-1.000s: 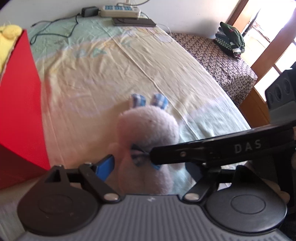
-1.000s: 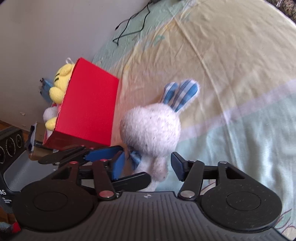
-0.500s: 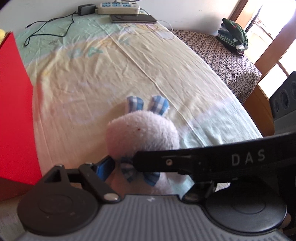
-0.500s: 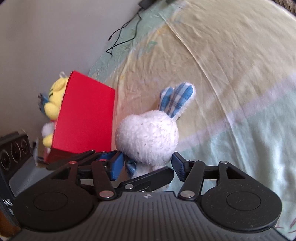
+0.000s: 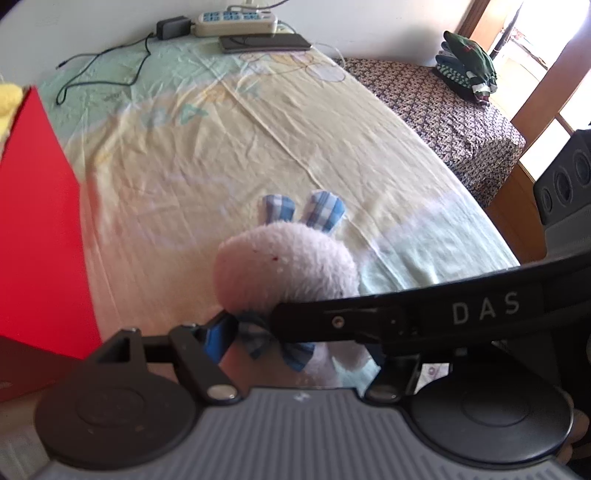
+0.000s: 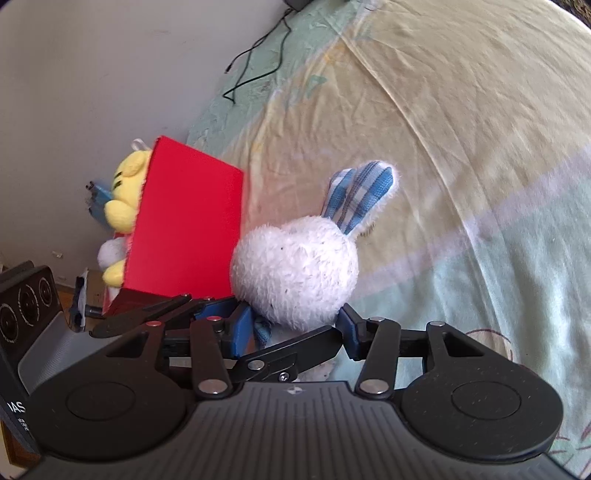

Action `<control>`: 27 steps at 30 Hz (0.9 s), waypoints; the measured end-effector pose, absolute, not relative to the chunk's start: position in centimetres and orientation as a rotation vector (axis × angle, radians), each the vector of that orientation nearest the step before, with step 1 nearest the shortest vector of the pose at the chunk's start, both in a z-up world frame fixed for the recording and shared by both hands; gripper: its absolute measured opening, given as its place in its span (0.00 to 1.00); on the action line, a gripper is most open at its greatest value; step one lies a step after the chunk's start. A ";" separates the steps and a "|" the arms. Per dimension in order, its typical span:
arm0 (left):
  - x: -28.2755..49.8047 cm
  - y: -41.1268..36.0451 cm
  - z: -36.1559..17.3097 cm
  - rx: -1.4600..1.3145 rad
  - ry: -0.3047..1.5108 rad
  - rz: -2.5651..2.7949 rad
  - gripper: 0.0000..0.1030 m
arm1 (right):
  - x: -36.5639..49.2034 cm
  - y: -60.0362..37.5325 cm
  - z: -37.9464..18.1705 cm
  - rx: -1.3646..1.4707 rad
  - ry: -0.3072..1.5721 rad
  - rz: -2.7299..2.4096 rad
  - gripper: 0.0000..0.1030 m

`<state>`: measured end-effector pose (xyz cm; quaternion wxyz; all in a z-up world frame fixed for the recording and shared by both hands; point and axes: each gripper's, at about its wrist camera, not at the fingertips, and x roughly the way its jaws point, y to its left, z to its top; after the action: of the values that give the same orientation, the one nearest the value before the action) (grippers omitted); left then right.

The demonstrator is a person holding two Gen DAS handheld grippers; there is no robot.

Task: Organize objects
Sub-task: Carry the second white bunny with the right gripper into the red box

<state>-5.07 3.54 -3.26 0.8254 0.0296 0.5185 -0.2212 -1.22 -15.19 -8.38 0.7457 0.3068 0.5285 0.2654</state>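
A white plush rabbit (image 5: 288, 262) with blue checked ears and a blue bow is held above the bed; it also shows in the right wrist view (image 6: 295, 273). My left gripper (image 5: 303, 343) is closed on its body below the head. My right gripper (image 6: 295, 330) is closed on the body too, and one of its fingers (image 5: 406, 317) crosses in front of the left camera. A red box (image 5: 33, 236) stands at the left, seen also in the right wrist view (image 6: 184, 225), with a yellow plush toy (image 6: 123, 199) in it.
The yellow and green bedsheet (image 5: 266, 147) spreads ahead. A power strip (image 5: 236, 22), a charger with cable (image 5: 170, 28) and a dark flat device (image 5: 264, 42) lie at the far end. A patterned bench (image 5: 443, 118) with folded clothes (image 5: 467, 64) stands right.
Both grippers have risen with the rabbit, lifting it off the sheet. The red box now sits lower and farther in the right wrist view.
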 end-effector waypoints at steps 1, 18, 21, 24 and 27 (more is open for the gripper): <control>-5.2 3.5 -2.8 0.069 1.098 -0.471 0.66 | -1.4 -15.3 -8.0 0.669 1.151 0.587 0.50; -9.0 10.0 7.8 0.035 0.792 -0.474 0.66 | -4.0 -9.4 4.3 0.461 0.813 0.676 0.50; -9.4 12.8 9.8 0.016 0.728 -0.456 0.66 | -3.9 -7.0 6.0 0.437 0.753 0.709 0.50; -9.4 15.8 11.1 0.000 0.684 -0.425 0.66 | -3.4 -4.2 7.0 0.417 0.712 0.739 0.50; -9.5 18.7 11.7 -0.026 0.669 -0.399 0.66 | -2.9 -1.6 7.2 0.403 0.698 0.756 0.49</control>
<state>-9.46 18.69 11.75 0.9250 -0.0127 0.3263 -0.1945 -2.89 -1.58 7.20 0.8512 0.1915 0.3317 0.3589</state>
